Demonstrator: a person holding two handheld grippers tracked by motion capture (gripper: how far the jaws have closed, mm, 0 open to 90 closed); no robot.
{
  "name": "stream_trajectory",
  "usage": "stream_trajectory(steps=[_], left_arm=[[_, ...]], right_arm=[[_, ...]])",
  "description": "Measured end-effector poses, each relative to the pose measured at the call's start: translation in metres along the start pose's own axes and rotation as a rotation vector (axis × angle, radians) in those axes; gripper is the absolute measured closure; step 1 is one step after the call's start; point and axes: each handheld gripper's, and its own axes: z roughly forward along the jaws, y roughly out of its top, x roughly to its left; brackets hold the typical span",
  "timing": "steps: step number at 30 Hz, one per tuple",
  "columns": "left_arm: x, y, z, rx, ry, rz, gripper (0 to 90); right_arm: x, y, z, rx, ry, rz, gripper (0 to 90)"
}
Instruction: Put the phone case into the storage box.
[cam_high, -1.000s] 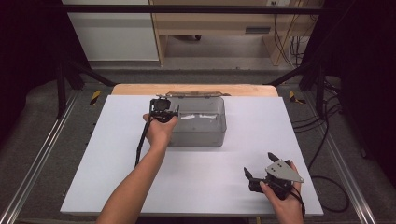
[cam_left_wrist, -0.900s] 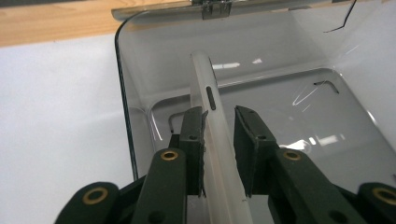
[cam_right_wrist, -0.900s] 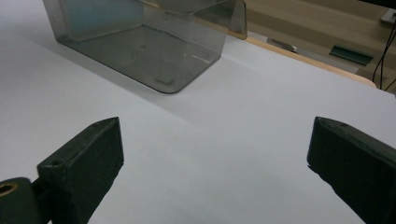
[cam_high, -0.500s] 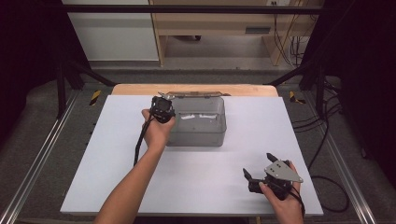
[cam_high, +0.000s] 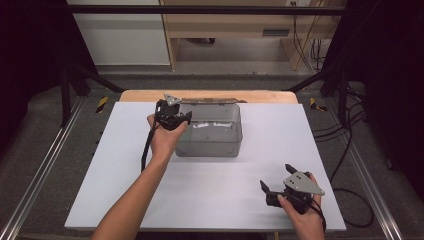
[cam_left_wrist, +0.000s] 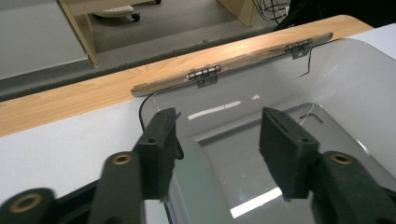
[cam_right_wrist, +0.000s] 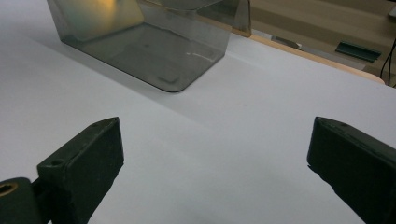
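We look down on a white table top (cam_high: 210, 195) that takes up the lower middle of the high view, with a strip of pale wood (cam_high: 210, 96) showing along its far edge. Beyond it, across the upper part of the frame, we see a grey floor (cam_high: 235, 67), a white panel (cam_high: 120, 37) at the upper left, a light wooden bench or desk (cam_high: 235, 25) at the top centre, and loose black cables (cam_high: 350, 135) trailing down the right side; metal rails (cam_high: 35, 175) run along the lower left and lower right edges. A translucent grey box (cam_high: 215, 132) sits on the white surface just above the centre of the frame, its hinged lid (cam_left_wrist: 233, 65) folded back against the wooden strip. The left gripper (cam_high: 172, 117) is held at the box's upper left corner; in the left gripper view we see its jaws spread apart, one outside the box wall and one over the interior, closed on nothing. The right gripper (cam_high: 280, 185) rests in a hand (cam_high: 305, 220) at the lower right of the high view, well apart from the box, and the right gripper view shows its jaws wide apart over bare white surface, with the box in the upper left of that frame.
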Motion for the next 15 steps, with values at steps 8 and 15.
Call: stream_trajectory(steps=[8, 15], left_arm=[[0.002, 0.002, -0.008, -0.068, -0.052, -0.046, 17.8], [0.009, 0.002, -0.021, -0.152, -0.104, -0.088, 5.9]], right_arm=[[-0.001, -0.001, 0.0, -0.002, -0.001, 0.013, 3.9], [-0.002, -0.001, 0.0, -0.004, 0.005, 0.023, 3.8]])
